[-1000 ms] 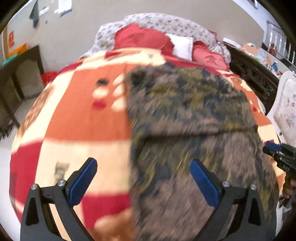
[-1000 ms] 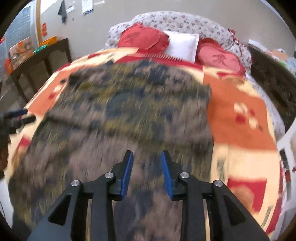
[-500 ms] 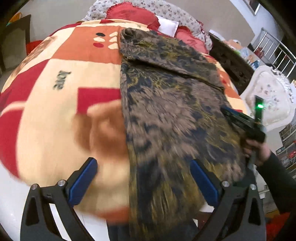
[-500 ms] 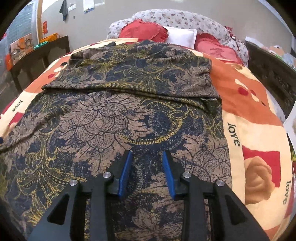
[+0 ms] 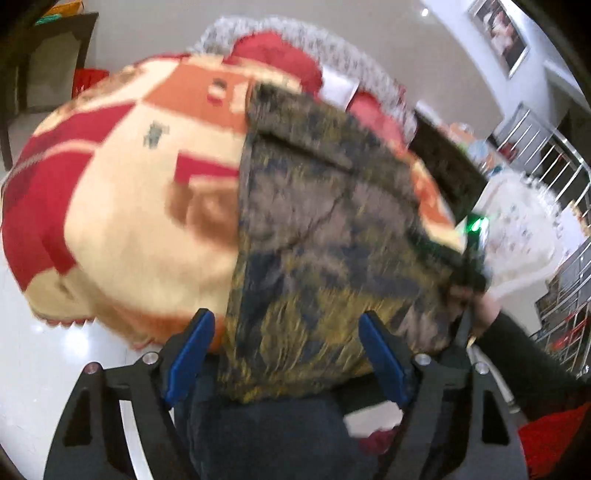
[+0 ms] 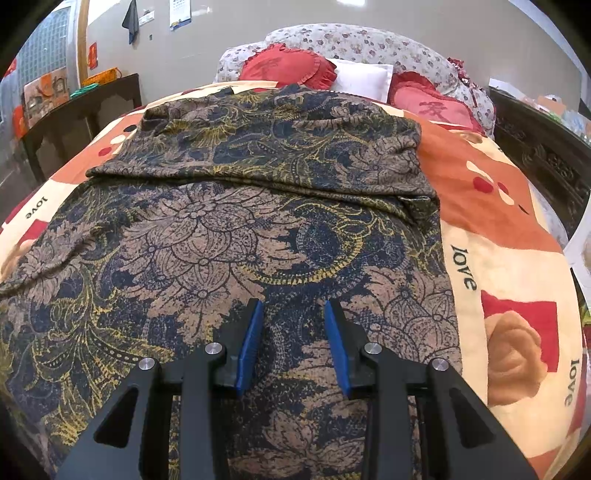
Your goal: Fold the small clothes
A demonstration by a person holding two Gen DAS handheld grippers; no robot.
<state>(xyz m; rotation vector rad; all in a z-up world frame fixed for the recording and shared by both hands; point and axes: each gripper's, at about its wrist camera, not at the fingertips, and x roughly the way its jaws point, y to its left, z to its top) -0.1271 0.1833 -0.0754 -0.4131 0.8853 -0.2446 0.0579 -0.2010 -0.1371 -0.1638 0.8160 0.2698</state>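
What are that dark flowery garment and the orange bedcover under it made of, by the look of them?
The dark brown and navy floral garment looks like a thin woven or knit fabric, matte, lying limp in soft folds. The orange, red and cream printed blanket looks like plush fleece, its surface soft and slightly fuzzy. Neither can be told for certain.

You are working in a bedroom of a home. A bed (image 6: 498, 206) fills the room in front of you, spread with a fleece blanket (image 6: 517, 258) printed with roses and the word "love". At its head lie red heart-shaped cushions (image 6: 288, 68), a white pillow (image 6: 364, 79) and a floral padded headboard (image 6: 369, 42). A dark carved wooden side table (image 6: 85, 110) stands against the plain wall to your left, where a calendar (image 6: 180, 13) and a cloth (image 6: 133, 20) hang. A framed picture (image 5: 498, 33) hangs on the wall to your right.
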